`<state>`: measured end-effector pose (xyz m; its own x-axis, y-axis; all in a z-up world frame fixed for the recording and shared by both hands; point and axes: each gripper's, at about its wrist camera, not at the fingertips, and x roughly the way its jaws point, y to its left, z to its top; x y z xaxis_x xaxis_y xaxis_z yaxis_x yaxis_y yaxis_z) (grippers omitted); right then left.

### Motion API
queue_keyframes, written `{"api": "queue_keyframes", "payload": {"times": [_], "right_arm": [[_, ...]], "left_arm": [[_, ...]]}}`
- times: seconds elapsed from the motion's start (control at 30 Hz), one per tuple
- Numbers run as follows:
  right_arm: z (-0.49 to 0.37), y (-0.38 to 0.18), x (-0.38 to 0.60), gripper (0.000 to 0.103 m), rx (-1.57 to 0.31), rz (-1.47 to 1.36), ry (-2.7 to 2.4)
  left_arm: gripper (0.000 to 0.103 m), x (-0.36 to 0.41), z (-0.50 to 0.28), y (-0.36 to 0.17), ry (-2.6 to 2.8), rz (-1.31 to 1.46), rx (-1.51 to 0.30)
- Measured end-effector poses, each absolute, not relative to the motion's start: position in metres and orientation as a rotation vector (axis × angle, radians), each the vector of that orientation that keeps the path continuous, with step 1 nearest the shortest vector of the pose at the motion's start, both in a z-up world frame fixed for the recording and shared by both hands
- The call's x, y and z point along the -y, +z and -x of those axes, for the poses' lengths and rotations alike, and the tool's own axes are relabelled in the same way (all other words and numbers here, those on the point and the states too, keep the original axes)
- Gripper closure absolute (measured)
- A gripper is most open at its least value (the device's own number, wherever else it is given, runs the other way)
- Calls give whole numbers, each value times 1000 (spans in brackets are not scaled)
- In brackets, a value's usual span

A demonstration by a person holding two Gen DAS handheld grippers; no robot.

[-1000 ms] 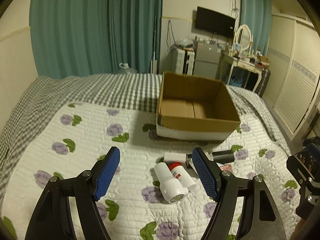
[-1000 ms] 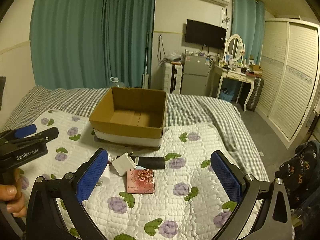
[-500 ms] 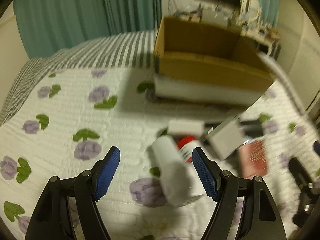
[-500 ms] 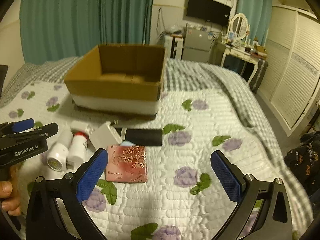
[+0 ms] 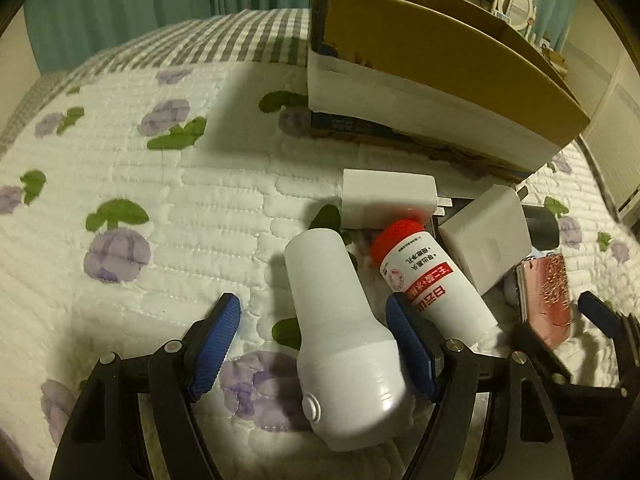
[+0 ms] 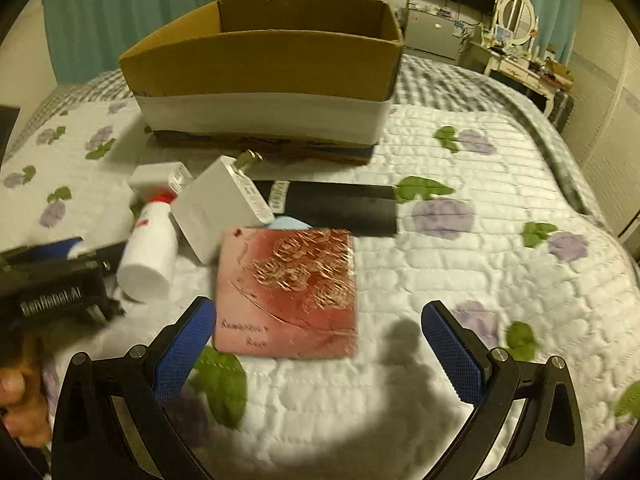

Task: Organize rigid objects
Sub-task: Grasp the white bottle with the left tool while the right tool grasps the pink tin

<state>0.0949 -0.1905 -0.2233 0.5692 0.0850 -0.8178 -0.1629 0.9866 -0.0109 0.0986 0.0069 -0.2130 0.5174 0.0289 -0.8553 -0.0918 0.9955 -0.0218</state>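
In the left wrist view my left gripper [image 5: 316, 340] is open, its fingers on either side of a plain white bottle [image 5: 340, 332] lying on the quilt. Beside it lies a red-capped white bottle [image 5: 430, 284], then two white chargers [image 5: 386, 200] [image 5: 486, 240] and a pink square box [image 5: 546, 294]. In the right wrist view my right gripper [image 6: 320, 344] is open just short of the pink box [image 6: 292, 292]. Behind it lie a black tube [image 6: 332, 208], a white charger [image 6: 222, 208] and the red-capped bottle [image 6: 150, 252]. The left gripper [image 6: 52, 292] shows at left.
An open cardboard box [image 6: 260, 68] with a white band stands on the bed behind the items; it also shows in the left wrist view [image 5: 436, 72]. Flowered quilt [image 6: 480, 280] spreads to the right. A dresser with a mirror [image 6: 516, 16] and a wardrobe stand beyond the bed.
Both grippers have dropped down and forward toward the bed. The left one now straddles the plain white bottle; the right one has come close to the pink box. Both stay open.
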Motion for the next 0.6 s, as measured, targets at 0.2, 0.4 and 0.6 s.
{"api": "queue_keyframes", "payload": {"times": [0.2,0.4,0.6], "right_arm": [[-95,-229,187,18,-962,94,162],[-83,-221,187,32,-967,40,174],[-56,-196,184,32,-909,53,189]], "left_arm": [[57,-5,-84,-208,-4,112,-974],[60,5,-65,-190,-27,90,-952],[60,-12,-50,-172,-3,136,-941]]}}
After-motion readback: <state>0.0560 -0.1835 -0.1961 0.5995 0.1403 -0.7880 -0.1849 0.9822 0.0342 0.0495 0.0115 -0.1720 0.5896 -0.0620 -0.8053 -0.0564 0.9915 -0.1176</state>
